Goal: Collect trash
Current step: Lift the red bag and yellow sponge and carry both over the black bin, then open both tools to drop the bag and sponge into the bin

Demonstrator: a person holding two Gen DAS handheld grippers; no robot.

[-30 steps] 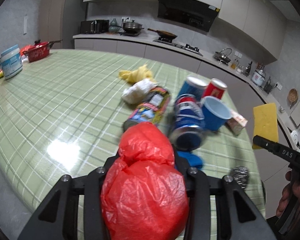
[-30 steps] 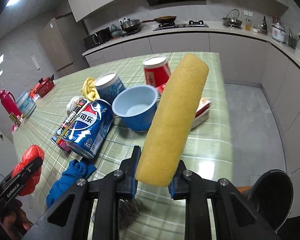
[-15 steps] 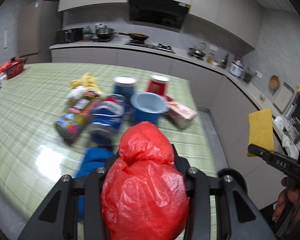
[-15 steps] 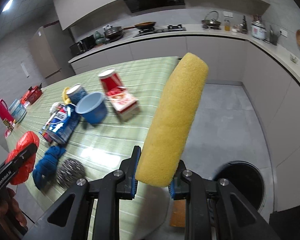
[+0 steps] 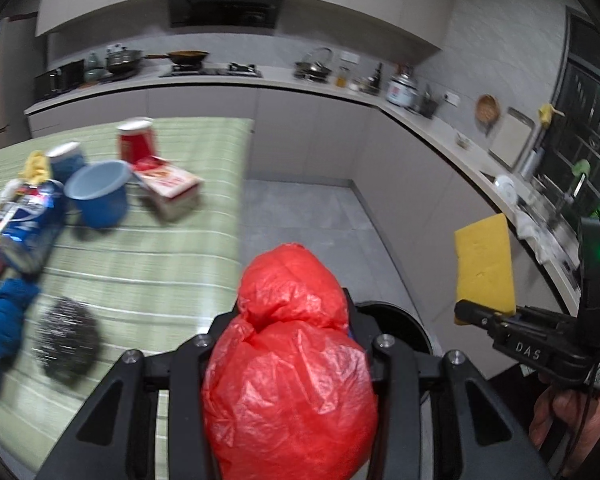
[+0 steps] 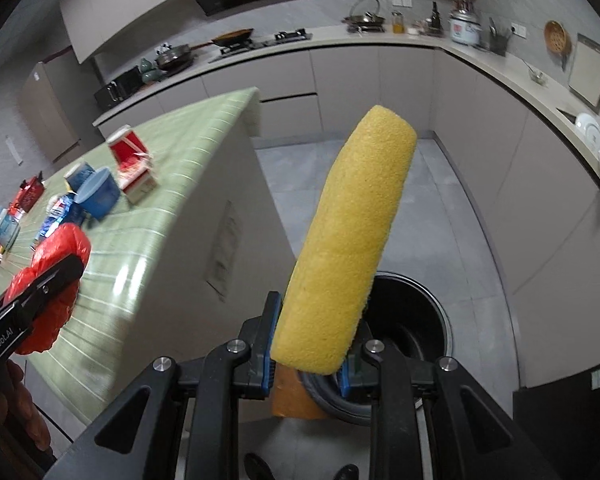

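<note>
My left gripper (image 5: pixel 290 320) is shut on a crumpled red plastic bag (image 5: pixel 290 364), held past the table's right edge, above the floor. My right gripper (image 6: pixel 312 332) is shut on a yellow sponge (image 6: pixel 348 240), held upright over the black round trash bin (image 6: pixel 412 320) on the floor. The bin's rim (image 5: pixel 400 316) shows just behind the red bag in the left wrist view. The sponge (image 5: pixel 485 264) and right gripper (image 5: pixel 466 312) show at the right there. The red bag (image 6: pixel 48 276) shows at the left of the right wrist view.
On the green checked table (image 5: pixel 160 264) lie a steel scourer (image 5: pixel 66 340), a blue cloth (image 5: pixel 4 320), a Pepsi can (image 5: pixel 28 228), a blue cup (image 5: pixel 98 196), a red-white box (image 5: pixel 168 184), a red cup (image 5: pixel 136 142). Grey counters (image 6: pixel 480 68) ring the room.
Both grippers have swung right, off the table towards the floor bin. The table items have slid left in both views. Both grips are unchanged.
</note>
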